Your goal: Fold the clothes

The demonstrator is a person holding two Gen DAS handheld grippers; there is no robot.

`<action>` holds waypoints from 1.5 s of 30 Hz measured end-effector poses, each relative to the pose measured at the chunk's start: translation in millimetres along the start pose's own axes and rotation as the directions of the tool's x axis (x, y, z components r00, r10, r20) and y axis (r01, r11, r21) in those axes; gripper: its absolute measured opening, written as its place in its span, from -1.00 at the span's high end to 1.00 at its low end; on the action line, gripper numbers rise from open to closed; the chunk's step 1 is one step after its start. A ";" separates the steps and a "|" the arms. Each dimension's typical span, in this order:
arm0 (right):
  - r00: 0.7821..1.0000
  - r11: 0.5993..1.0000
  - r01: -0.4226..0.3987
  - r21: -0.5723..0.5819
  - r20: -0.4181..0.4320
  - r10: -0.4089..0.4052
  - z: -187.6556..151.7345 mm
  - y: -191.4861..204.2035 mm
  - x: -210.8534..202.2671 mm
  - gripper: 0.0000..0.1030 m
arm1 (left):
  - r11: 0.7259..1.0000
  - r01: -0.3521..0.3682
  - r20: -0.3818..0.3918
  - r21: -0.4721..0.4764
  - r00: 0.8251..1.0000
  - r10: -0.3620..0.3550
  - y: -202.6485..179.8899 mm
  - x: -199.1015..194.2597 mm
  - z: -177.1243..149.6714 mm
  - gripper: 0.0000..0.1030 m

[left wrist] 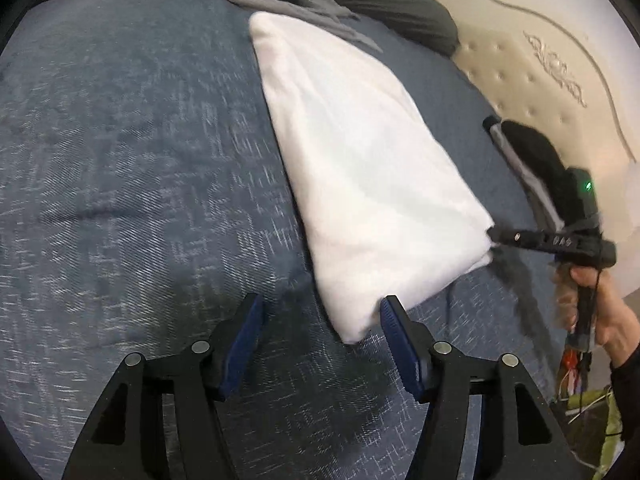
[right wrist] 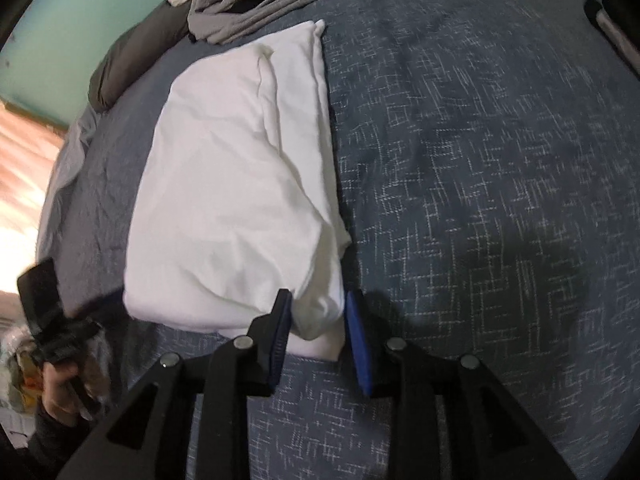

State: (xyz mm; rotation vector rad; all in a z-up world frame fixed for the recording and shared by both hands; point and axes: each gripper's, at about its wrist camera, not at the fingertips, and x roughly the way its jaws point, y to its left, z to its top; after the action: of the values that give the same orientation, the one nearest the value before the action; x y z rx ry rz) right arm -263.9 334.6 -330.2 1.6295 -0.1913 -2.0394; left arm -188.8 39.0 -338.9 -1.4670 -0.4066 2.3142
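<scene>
Showing headboard: left view only

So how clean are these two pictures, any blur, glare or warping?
Left wrist view: fisheye bends the blue bedspread; the white folded garment is nearly blown out, and the right gripper is motion-smeared. Right wrist view: bedspread weave streaks at the right, a bright washed-out patch glares at the left edge.
</scene>
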 end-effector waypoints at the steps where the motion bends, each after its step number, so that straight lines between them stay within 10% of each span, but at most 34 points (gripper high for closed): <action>1: 1.000 1.000 -0.006 0.002 0.000 0.006 -0.5 0.1 1.0 0.74 | 1.000 -0.004 0.002 0.010 1.000 0.004 -1.7 0.5 -0.3 -0.26; 4: 1.000 1.000 -0.017 0.007 0.011 0.017 -4.4 1.2 -2.6 0.88 | 0.999 -0.005 0.009 0.041 1.000 0.004 -4.9 -0.3 -0.4 -0.21; 8: 0.999 0.999 -0.046 0.010 0.027 0.046 -7.2 1.9 -19.9 0.90 | 0.995 0.049 0.006 0.083 0.999 -0.050 -9.9 -2.9 -1.2 0.58; 15: 0.997 0.997 -0.078 0.014 0.025 0.078 -7.0 2.6 -33.9 0.91 | 0.993 0.052 0.020 0.105 0.998 -0.054 -7.1 -13.7 -3.7 1.00; 26: 0.998 0.996 -0.051 0.075 -0.025 0.053 -14.7 -22.1 6.0 0.92 | 0.994 0.106 0.031 0.024 0.994 -0.107 5.2 -18.3 3.6 0.93; 30: 0.999 0.997 -0.014 0.077 -0.029 0.016 -13.6 -21.8 -2.3 0.95 | 0.991 0.130 0.029 -0.018 0.991 -0.129 10.4 -16.2 1.5 0.10; 40: 0.993 0.992 -0.102 0.074 0.063 0.097 -12.8 -18.7 -27.3 0.91 | 0.995 0.087 0.005 0.044 0.996 -0.088 -0.8 -2.4 -0.4 0.11; 45: 0.995 0.994 -0.096 0.044 0.013 0.095 -3.9 -7.0 -14.4 0.37 | 0.992 0.058 0.010 0.116 0.998 -0.059 -5.0 -3.3 -4.4 0.46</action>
State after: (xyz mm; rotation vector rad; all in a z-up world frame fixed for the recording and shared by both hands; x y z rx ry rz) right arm -260.3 348.3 -321.6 1.6042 -0.3146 -1.9857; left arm -182.8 42.1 -335.9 -1.3673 -0.3096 2.2626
